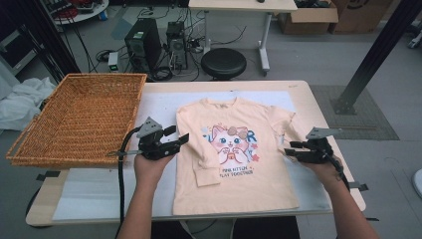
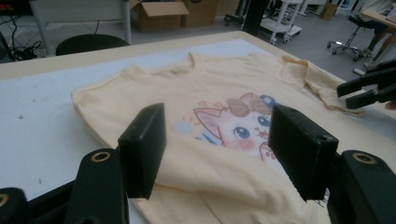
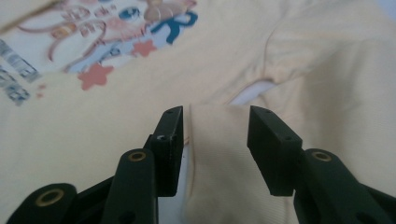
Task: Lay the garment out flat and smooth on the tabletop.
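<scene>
A pale yellow child's shirt [image 1: 234,164] with a cat print lies flat, front up, on the white mat. Its left sleeve [image 1: 204,169] is folded in over the body. My left gripper [image 1: 180,133] hovers open at the shirt's left edge, and the left gripper view shows its jaws [image 2: 217,144] wide apart above the cloth [image 2: 187,93]. My right gripper [image 1: 288,148] is at the right sleeve [image 1: 288,129]. In the right gripper view it [image 3: 215,140] stands open, with the sleeve's end [image 3: 219,154] lying loose between the jaws. The right gripper [image 2: 345,95] also appears in the left gripper view, at the far side.
A large wicker basket [image 1: 74,119] sits on the table's left end, close to my left hand. The white mat [image 1: 159,104] covers most of the tabletop. Beyond the table stand a black stool [image 1: 223,63], computer towers [image 1: 144,45] and a slanted black post [image 1: 368,59].
</scene>
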Demonstrator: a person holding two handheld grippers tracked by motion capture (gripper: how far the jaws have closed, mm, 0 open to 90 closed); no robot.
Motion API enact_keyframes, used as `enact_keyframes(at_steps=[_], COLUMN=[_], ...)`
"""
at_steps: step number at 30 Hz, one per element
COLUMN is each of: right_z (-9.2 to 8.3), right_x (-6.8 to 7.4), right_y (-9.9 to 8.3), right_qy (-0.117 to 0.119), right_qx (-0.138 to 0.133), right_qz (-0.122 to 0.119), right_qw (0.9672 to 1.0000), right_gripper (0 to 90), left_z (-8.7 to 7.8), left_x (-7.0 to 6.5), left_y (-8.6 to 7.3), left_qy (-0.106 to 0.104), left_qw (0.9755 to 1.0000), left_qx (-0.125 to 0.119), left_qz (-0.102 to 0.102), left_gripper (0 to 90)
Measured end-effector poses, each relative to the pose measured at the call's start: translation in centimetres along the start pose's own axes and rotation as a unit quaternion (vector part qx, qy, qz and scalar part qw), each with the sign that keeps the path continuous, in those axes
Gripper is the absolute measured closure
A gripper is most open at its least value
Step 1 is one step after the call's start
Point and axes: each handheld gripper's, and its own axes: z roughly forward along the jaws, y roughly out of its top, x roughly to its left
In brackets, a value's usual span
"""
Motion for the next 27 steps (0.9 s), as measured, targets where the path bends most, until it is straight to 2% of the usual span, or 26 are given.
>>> enact_keyframes(at_steps=[1, 2, 3, 4, 6, 10, 12, 13, 14, 17, 19, 21, 22, 24, 25, 27], right_z=[0.5, 0.9, 0.8, 0.7, 0.3, -1.4, -2.5, -3.0, -3.5, -4.9, -5.9, -6.7, -6.7, -6.0, -5.2, -3.7], right_x=[0.1, 0.2, 0.1, 0.0, 0.0, 1.5, 2.4, 2.7, 3.0, 3.1, 2.9, 2.9, 3.2, 3.9, 4.3, 4.7], right_y=[-0.2, -0.5, -0.8, -1.0, -1.4, -2.6, -3.5, -4.0, -4.4, -5.2, -5.2, -5.0, -4.8, -4.1, -3.6, -3.0], right_qy=[-0.001, -0.010, -0.005, -0.005, 0.012, 0.048, 0.062, 0.069, 0.074, 0.071, 0.059, 0.041, 0.037, 0.034, 0.029, 0.019], right_qx=[0.010, 0.004, -0.007, -0.010, -0.019, -0.048, -0.046, -0.046, -0.043, -0.040, -0.047, -0.063, -0.068, -0.058, -0.051, -0.039], right_qz=[0.000, -0.003, 0.000, 0.007, 0.009, -0.018, -0.029, -0.030, -0.032, -0.035, -0.028, -0.022, -0.027, -0.045, -0.042, -0.045], right_qw=[0.9999, 0.9999, 1.0000, 0.9999, 0.9997, 0.9975, 0.9966, 0.9961, 0.9958, 0.9961, 0.9968, 0.9969, 0.9966, 0.9967, 0.9974, 0.9980], right_gripper=[64.6, 76.0, 83.6, 87.1, 87.7, 87.8, 87.5, 86.4, 80.4, 75.0, 73.3, 66.4, 64.0, 55.2, 51.7, 52.8], left_z=[-0.1, -0.1, -0.1, -0.1, 0.1, 0.3, 0.3, 0.4, 0.4, 0.3, 0.3, 0.3, 0.3, 0.3, 0.4, 0.3], left_x=[0.0, -0.1, -0.1, -0.1, -0.2, -0.2, -0.3, -0.3, -0.3, -0.4, -0.6, -0.7, -0.7, -0.7, -0.8, -0.9], left_y=[0.0, -0.1, -0.2, -0.3, -0.6, -0.7, -0.6, -0.6, -0.6, -0.5, -0.5, -0.6, -0.6, -0.6, -0.6, -0.6], left_qy=[0.001, 0.000, 0.000, 0.000, -0.001, -0.005, -0.006, -0.007, -0.007, -0.008, -0.009, -0.008, -0.008, -0.008, -0.008, -0.008], left_qw=[1.0000, 1.0000, 1.0000, 1.0000, 1.0000, 1.0000, 1.0000, 0.9999, 0.9999, 0.9999, 0.9999, 0.9999, 0.9999, 0.9999, 0.9999, 0.9999], left_qx=[0.001, 0.003, 0.004, 0.006, 0.008, 0.000, -0.004, -0.006, -0.007, -0.008, -0.007, -0.006, -0.005, -0.005, -0.005, -0.006], left_qz=[0.001, 0.002, 0.003, 0.005, 0.004, -0.003, -0.006, -0.008, -0.009, -0.011, -0.010, -0.006, -0.006, -0.007, -0.008, -0.008], left_gripper=[37.6, 37.6, 37.8, 38.3, 38.4, 38.6, 38.7, 38.7, 38.7, 38.6, 38.6, 38.6, 38.6, 38.6, 38.6, 38.6])
